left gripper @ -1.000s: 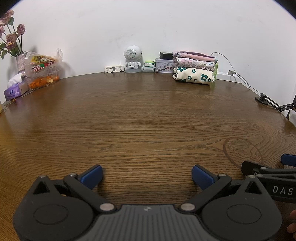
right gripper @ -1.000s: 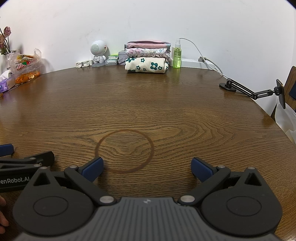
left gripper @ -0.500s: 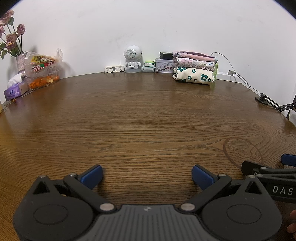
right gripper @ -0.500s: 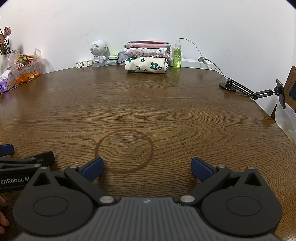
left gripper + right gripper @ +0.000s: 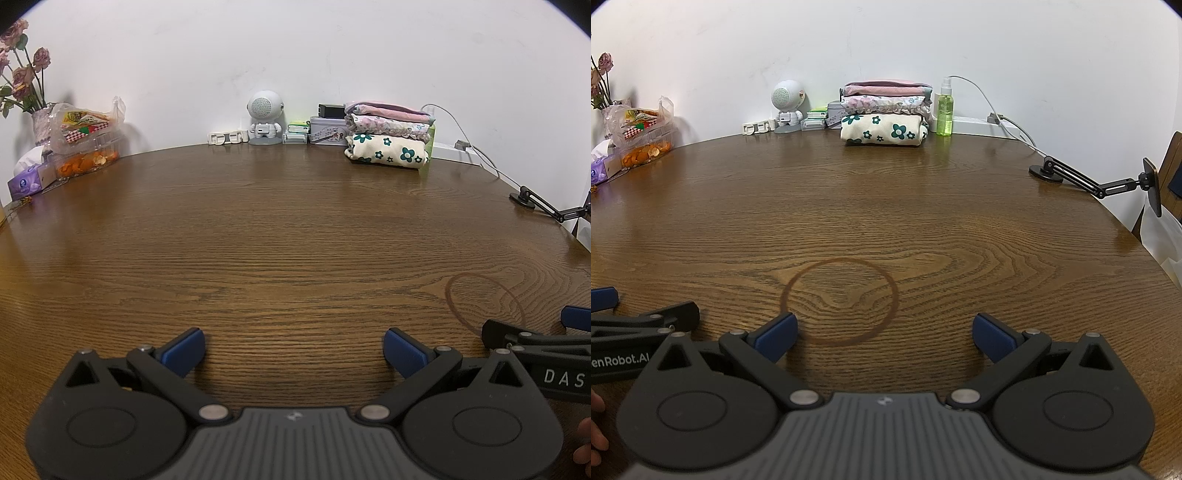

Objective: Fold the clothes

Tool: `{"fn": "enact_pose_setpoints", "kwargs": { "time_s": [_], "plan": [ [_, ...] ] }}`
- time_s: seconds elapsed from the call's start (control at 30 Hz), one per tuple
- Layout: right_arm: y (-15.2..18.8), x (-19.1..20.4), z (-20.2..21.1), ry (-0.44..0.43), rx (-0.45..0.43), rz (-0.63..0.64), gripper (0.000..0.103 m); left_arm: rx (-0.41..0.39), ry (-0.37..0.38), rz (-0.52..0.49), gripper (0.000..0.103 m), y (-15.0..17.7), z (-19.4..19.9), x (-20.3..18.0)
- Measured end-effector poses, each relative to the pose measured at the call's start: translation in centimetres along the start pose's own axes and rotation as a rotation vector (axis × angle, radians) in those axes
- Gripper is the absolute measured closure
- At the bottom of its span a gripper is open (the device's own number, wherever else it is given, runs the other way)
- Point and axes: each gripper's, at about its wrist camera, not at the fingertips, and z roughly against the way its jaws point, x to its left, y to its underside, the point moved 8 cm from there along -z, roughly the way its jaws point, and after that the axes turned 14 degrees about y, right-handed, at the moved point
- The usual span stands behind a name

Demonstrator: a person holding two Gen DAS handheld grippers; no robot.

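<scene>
Bright, even, sharp; fisheye-warped edges.

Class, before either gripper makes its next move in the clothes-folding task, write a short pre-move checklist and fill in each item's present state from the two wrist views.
1. Left gripper open, nothing held: ok.
2. Right gripper open, nothing held: ok.
3. Brown wooden table bare in front of both grippers: ok.
4. Unfolded garment in view to fold: not ok, none visible.
5. Stack of three folded clothes sits tidy by the wall: ok.
6. Green spray bottle upright, beside stack: ok.
</scene>
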Motion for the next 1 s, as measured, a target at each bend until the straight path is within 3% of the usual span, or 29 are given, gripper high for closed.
{"fn": "enact_pose_setpoints", "kwargs": {
  "time_s": [1.0],
  "plan": [
    [0.0,0.0,0.05,0.0,0.0,-0.001,0.001,-0.001,-0.002,0.002,0.0,0.93,-0.26,-0.06]
  ]
}}
